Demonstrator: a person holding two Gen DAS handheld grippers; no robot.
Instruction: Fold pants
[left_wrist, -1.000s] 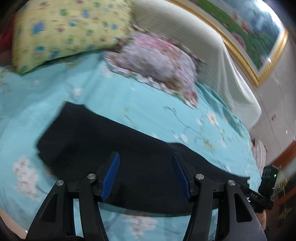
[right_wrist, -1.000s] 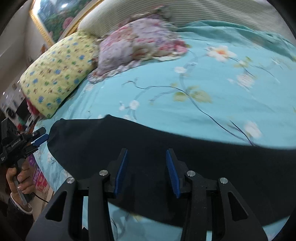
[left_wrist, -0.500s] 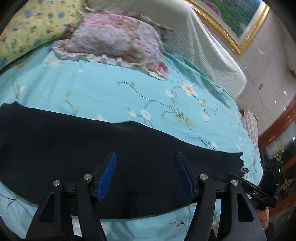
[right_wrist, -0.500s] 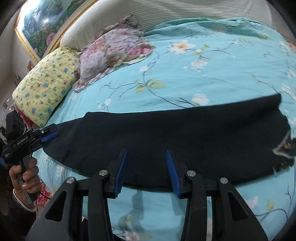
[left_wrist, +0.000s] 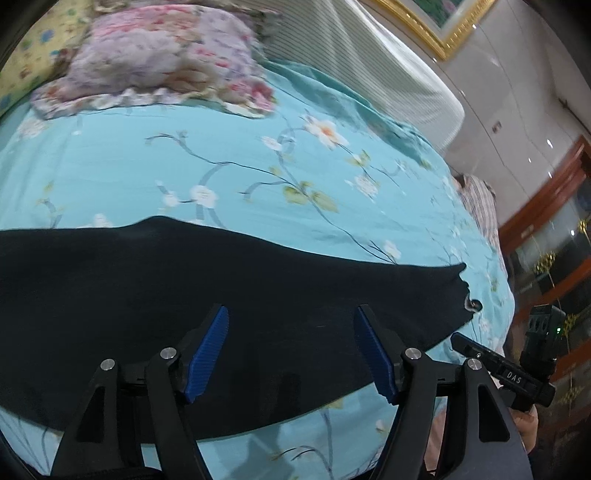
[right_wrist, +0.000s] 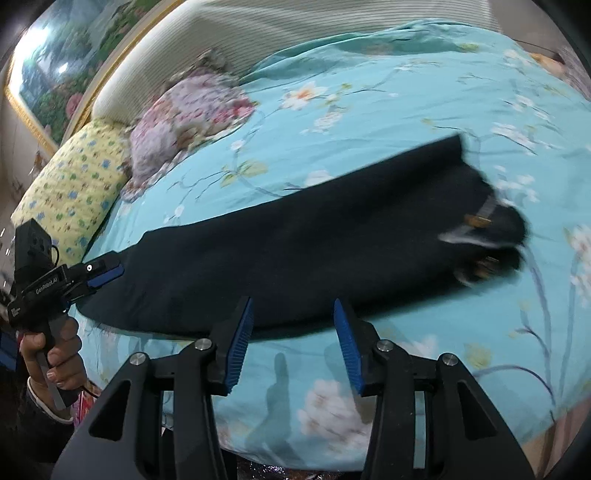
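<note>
Black pants (left_wrist: 184, 295) lie folded lengthwise in a long strip across the turquoise flowered bedsheet (left_wrist: 221, 155). In the right wrist view the pants (right_wrist: 295, 251) run from lower left to the waistband end at right, where a belt buckle shows. My left gripper (left_wrist: 291, 350) is open and empty, hovering over the middle of the pants. My right gripper (right_wrist: 293, 338) is open and empty, just in front of the pants' near edge. The left gripper also shows in the right wrist view (right_wrist: 99, 275) at the leg end of the pants.
A pink floral pillow (left_wrist: 159, 59) and a yellow dotted pillow (right_wrist: 74, 184) lie at the head of the bed, against a striped white headboard (right_wrist: 258, 29). The bed's near edge (right_wrist: 332, 458) is close below my right gripper. Dark wooden furniture (left_wrist: 554, 229) stands at right.
Both grippers have pulled back and swung towards the right. The pants' waistband end has come into view. Both stay open and empty.
</note>
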